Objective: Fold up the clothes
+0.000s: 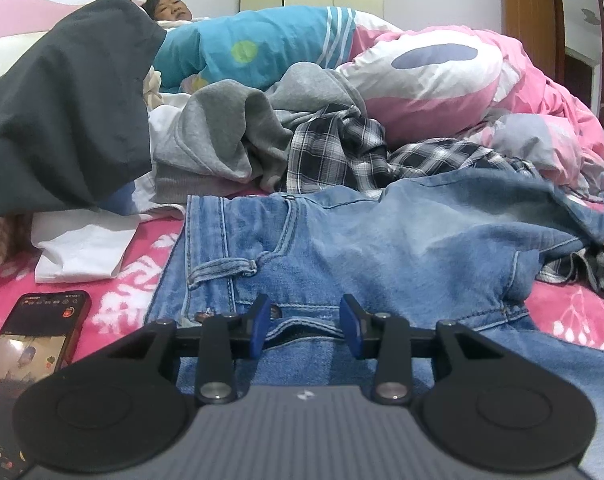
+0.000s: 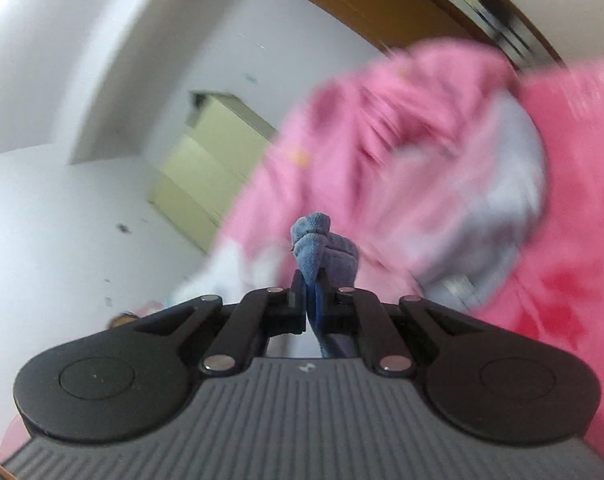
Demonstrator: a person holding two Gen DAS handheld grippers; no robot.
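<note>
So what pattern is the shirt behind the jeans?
Black-and-white plaid shirt, clearest in the left wrist view.

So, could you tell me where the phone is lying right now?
In the left wrist view, the phone lies at lower left on the pink bedspread, left of the jeans.

Soft, even daylight fills the room, with faint shadows under the jeans. The left wrist view is sharp, bowed and dark at its corners. The right wrist view smears the pink quilt with motion blur; upper left glares white.
</note>
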